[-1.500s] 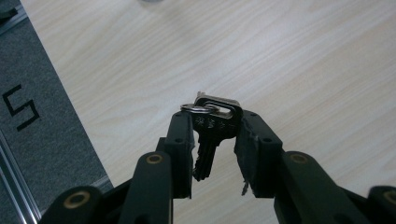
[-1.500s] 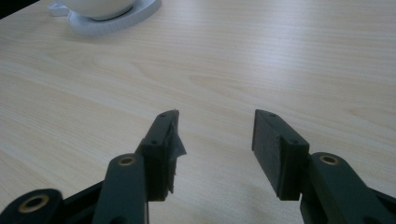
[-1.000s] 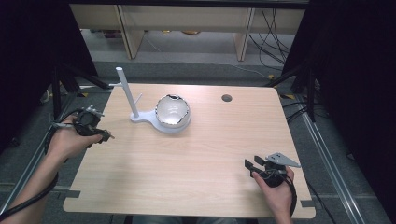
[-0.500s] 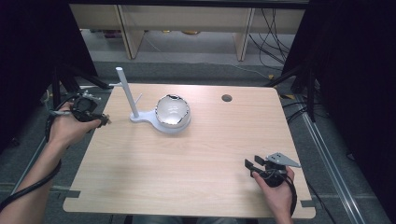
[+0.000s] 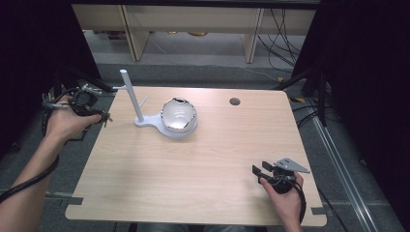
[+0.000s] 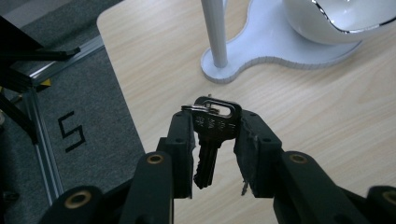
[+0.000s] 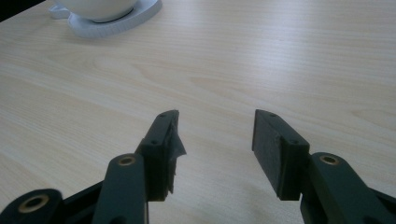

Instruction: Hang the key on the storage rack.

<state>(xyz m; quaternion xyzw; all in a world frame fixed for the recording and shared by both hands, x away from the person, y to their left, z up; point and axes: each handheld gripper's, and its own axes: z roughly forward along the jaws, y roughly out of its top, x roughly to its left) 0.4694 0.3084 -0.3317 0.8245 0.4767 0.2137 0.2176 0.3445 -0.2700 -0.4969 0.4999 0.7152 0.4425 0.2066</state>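
Lifted farther off the left edge of the table [image 5: 145, 174] than half a second ago, the left hand-held gripper [image 6: 215, 140] now hangs over the grey floor beside the far-left corner, while the right hand-held gripper [image 7: 215, 144] has not shifted from its spot at the near-right of the table.

Between the left gripper's two black jaws sits a key [image 6: 212, 135], pinched across its flat head. The key is silver-grey metal with a dark, worn tone, its head rounded with an oblong slot, and a thin wire ring passes through that slot. A row of stamped characters runs across the head, too small to read. In the left gripper view the key's long axis runs along the jaws: head out at the jaw tips, toward the table, and the notched blade pointing back down between the jaws toward the hand.

The right gripper's jaws stand well apart with nothing between them, resting low above bare wood.

At the far-left of the table stands a white stand [image 5: 145, 121] with an upright post [image 5: 130, 94], and on its base a white bowl [image 5: 178, 116] with a dark, chipped-looking rim.
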